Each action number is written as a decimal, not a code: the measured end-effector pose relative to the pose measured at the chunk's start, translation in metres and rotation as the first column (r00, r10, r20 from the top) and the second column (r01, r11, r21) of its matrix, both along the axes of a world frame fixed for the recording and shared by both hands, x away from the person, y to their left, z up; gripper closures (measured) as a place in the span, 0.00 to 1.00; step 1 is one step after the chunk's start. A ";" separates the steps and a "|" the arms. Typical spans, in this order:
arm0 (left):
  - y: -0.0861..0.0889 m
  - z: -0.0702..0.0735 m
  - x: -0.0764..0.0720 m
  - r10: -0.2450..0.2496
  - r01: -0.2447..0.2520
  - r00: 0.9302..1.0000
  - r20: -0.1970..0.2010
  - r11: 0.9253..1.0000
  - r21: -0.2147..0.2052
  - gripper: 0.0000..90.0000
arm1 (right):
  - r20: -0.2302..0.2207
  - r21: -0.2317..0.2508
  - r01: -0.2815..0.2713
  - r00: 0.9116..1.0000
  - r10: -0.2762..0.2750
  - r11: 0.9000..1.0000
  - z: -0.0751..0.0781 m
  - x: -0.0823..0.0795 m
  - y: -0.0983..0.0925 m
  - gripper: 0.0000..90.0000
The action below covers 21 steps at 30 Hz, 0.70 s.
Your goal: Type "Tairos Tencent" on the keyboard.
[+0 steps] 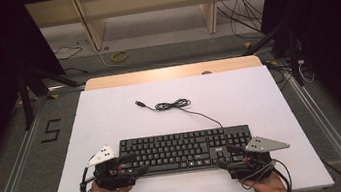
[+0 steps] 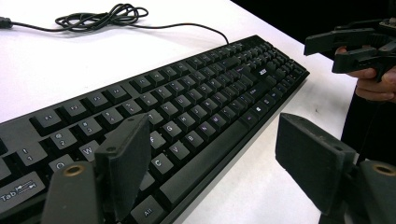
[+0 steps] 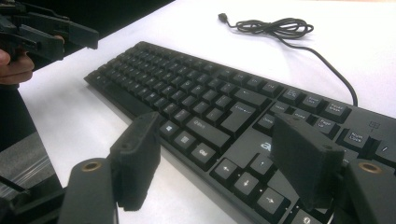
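**Both grippers poised at the ends of a black keyboard**

A white table top (image 1: 111, 119) fills the middle of the high view, with a pale wooden edge along its far side, grey floor and dark stands around it, and a black "5" marked on the floor at the left of the frame. The keyboard (image 1: 186, 149) lies square to the person in the lower middle of the frame, near the table's front edge. Its cable (image 1: 174, 104) runs from the upper right corner of the keyboard toward the centre of the picture, where it is bunched into a loose coil with the USB plug (image 1: 138, 102) lying free, so nothing is connected.

The left gripper (image 1: 135, 166) sits at the keyboard's lower left corner and the right gripper (image 1: 228, 161) at its lower right corner. Each has its jaws spread wide. In the left gripper view one jaw stands over the keys and the other over bare table past the front edge; the right gripper view shows the same straddle. Neither clamps anything. That symmetrical placement looks like preparation to take the keyboard by its front edge at both ends together.

Readable key legends include Tab, Alt, G, C and W at the left; part of a pale logo shows near the arrow keys, too partial to read.
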<state>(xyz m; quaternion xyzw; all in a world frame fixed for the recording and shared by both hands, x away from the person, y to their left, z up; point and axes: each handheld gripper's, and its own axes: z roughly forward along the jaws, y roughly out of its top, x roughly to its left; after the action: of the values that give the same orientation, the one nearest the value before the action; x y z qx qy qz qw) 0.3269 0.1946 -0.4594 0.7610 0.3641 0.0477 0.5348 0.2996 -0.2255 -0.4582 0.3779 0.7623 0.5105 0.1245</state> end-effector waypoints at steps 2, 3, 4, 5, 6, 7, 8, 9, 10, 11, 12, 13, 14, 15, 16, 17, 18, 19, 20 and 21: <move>0.000 0.000 0.000 -0.001 0.001 1.000 0.000 1.000 0.001 0.29 | 0.000 0.000 0.000 1.000 0.000 1.000 0.000 0.000 0.000 0.38; 0.000 0.000 0.000 0.000 0.000 1.000 0.001 1.000 0.001 0.29 | 0.000 0.000 0.000 1.000 0.000 1.000 0.000 0.000 0.000 0.38; 0.000 0.000 0.000 0.000 0.000 1.000 0.001 1.000 0.001 0.29 | 0.000 0.001 0.000 1.000 0.000 1.000 0.000 0.000 0.000 0.38; 0.000 0.000 0.000 0.000 0.000 1.000 0.001 1.000 0.000 0.29 | 0.001 0.001 0.000 1.000 0.000 1.000 0.000 0.000 0.000 0.38; 0.000 0.000 0.000 0.001 -0.001 1.000 0.001 1.000 0.000 0.29 | 0.001 0.001 0.000 1.000 0.000 1.000 0.000 0.000 0.001 0.38; 0.000 0.000 0.000 -0.001 0.001 1.000 0.000 1.000 0.002 0.29 | 0.001 0.001 0.000 1.000 0.000 1.000 0.000 0.000 0.001 0.38; 0.000 0.000 0.000 -0.001 0.001 1.000 0.000 1.000 0.002 0.29 | 0.001 0.000 -0.001 1.000 0.001 1.000 0.000 0.000 0.001 0.38; 0.000 0.000 0.000 0.000 0.000 1.000 0.000 1.000 0.002 0.29 | 0.000 0.002 -0.001 1.000 0.001 1.000 0.000 0.000 0.001 0.38; 0.000 0.000 0.000 0.000 0.000 1.000 0.000 1.000 0.001 0.29 | 0.000 0.002 -0.002 1.000 0.002 1.000 0.000 0.000 0.002 0.38; 0.000 0.000 0.000 0.000 0.000 1.000 0.000 1.000 0.002 0.29 | 0.000 0.002 -0.002 1.000 0.002 1.000 0.000 0.000 0.002 0.38; 0.000 0.000 0.000 0.000 0.000 1.000 0.000 1.000 0.002 0.29 | 0.002 0.002 -0.003 1.000 0.003 1.000 0.001 0.001 0.003 0.38; 0.000 0.000 0.000 0.000 0.000 1.000 -0.001 1.000 0.002 0.29 | 0.002 0.002 -0.004 1.000 0.004 1.000 0.001 0.001 0.004 0.38; 0.000 0.000 0.000 0.001 -0.001 1.000 -0.001 1.000 0.003 0.29 | 0.002 0.004 -0.005 1.000 0.005 1.000 0.002 0.002 0.006 0.38; 0.000 0.000 0.000 0.002 -0.002 1.000 -0.001 1.000 0.004 0.29 | 0.003 0.003 -0.008 1.000 0.008 1.000 0.002 0.002 0.007 0.38; 0.000 0.000 0.000 0.003 -0.003 1.000 -0.002 1.000 0.003 0.29 | 0.003 0.003 -0.010 1.000 0.010 1.000 0.003 0.003 0.009 0.38; 0.000 0.000 0.001 0.005 -0.005 1.000 -0.002 1.000 0.003 0.29 | 0.005 0.001 -0.013 1.000 0.013 1.000 0.004 0.004 0.012 0.38; 0.000 0.000 0.001 0.007 -0.007 1.000 -0.002 1.000 0.005 0.29 | 0.004 0.000 -0.015 1.000 0.015 1.000 0.005 0.005 0.014 0.38; 0.000 0.000 0.001 0.007 -0.007 1.000 -0.002 1.000 0.005 0.29 | 0.002 -0.001 -0.018 1.000 0.018 1.000 0.006 0.007 0.017 0.38; 0.000 0.000 0.001 0.008 -0.008 1.000 0.000 1.000 0.008 0.29 | 0.004 -0.001 -0.022 1.000 0.022 1.000 0.007 0.008 0.020 0.38; 0.001 -0.001 0.001 0.012 -0.012 1.000 -0.001 1.000 0.007 0.29 | 0.004 -0.001 -0.028 1.000 0.028 1.000 0.009 0.010 0.023 0.38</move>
<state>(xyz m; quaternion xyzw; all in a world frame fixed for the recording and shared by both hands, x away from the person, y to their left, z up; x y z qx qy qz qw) 0.3281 0.1951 -0.4599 0.7607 0.3688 0.0518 0.5317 0.3096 -0.2026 -0.4496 0.3662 0.7674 0.5128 0.1191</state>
